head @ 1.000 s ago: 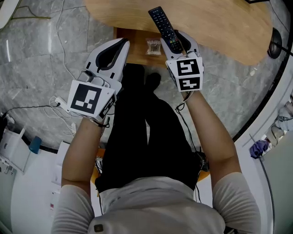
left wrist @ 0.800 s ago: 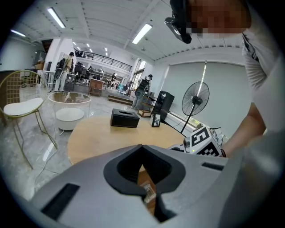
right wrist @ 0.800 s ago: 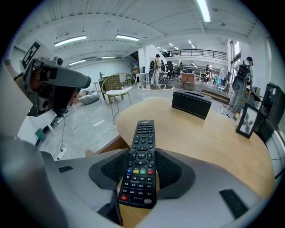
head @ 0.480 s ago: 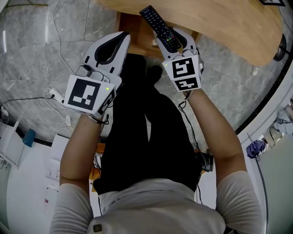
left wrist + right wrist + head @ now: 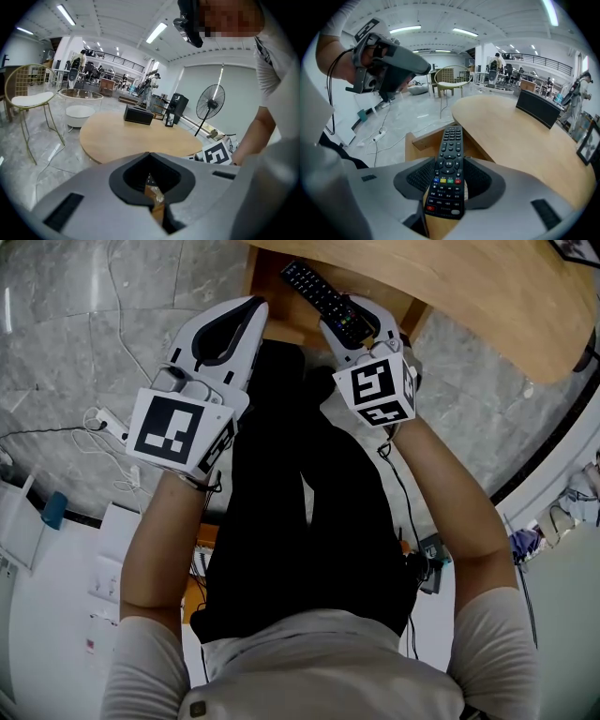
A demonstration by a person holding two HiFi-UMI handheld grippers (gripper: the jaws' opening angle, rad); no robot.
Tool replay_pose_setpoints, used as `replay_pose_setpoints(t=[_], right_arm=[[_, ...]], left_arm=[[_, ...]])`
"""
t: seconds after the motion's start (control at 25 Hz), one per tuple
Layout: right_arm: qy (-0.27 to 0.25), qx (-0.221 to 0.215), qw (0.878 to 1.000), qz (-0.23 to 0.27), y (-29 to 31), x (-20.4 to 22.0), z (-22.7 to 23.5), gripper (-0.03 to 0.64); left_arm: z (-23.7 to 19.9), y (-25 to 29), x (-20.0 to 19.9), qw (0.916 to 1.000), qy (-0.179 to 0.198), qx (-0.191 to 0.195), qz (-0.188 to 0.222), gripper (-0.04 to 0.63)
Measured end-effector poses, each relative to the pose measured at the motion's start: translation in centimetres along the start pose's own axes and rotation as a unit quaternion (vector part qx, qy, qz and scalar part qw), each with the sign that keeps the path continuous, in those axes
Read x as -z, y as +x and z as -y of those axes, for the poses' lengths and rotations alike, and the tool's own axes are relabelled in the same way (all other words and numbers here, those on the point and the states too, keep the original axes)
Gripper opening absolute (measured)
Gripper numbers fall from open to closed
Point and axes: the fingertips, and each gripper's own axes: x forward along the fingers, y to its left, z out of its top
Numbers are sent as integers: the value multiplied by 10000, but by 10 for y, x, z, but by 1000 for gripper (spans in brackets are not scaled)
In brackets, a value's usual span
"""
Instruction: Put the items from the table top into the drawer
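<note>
Head view: gripping remote [image 5: 319, 294] near its lower end in right gripper [image 5: 352, 322], jaws pressed on its sides. Long axis up-left from jaws, far end over open drawer [image 5: 281, 320] under table [image 5: 469, 287] edge. Left gripper [image 5: 255, 306] closed, empty (near drawer's left edge).

Right gripper view: buttons up, pointing straight along jaws, drawer just beyond.

Left gripper view: tips together, nothing held.

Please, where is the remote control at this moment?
The remote control is at the top centre of the head view, held by the right gripper, its far end over the open drawer under the wooden table.
</note>
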Motion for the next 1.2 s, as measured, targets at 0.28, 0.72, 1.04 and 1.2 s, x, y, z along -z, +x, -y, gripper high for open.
replay_pose_setpoints(t=[0.28, 0.72, 1.04, 1.2], right_arm=[[-26, -164, 9997, -192, 39, 24, -5, 210], [-109, -226, 9986, -455, 58, 45, -4, 210], [-87, -283, 9976, -631, 65, 55, -3, 215], [-43, -245, 9977, -625, 66, 56, 0, 219]], left_arm=[[-19, 17, 26, 9999, -119, 38, -118, 9], [-20, 23, 23, 9998, -109, 126, -146, 9], [-21, 22, 24, 9996, -90, 171, -195, 9], [-21, 22, 23, 9996, -85, 179, -197, 9]])
